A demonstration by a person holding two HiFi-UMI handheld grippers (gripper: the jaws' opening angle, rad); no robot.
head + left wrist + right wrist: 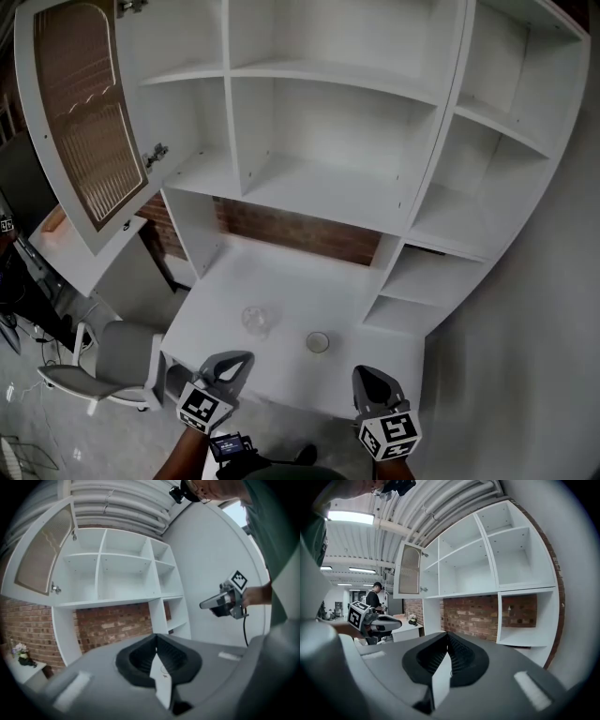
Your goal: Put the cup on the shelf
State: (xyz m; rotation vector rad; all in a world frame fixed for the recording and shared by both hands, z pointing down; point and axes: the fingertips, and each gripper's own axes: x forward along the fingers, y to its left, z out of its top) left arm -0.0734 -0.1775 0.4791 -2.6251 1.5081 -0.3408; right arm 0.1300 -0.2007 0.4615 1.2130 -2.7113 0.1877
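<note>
Cup upright on desk, contents unclear; clear glass near, to its left. Your left gripper and right gripper sit just short of both, jaws pressed together, holding nothing. Shelf above; cabinet door swung open at left.

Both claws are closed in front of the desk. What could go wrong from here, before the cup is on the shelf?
1. The left claw and right claw are shut; unopened, either may push the clear glass over instead of gripping it.
2. The small cup stands near the glass; reaching for one could knock the other.
3. The open cabinet door juts out at left and might be struck while lifting.
</note>
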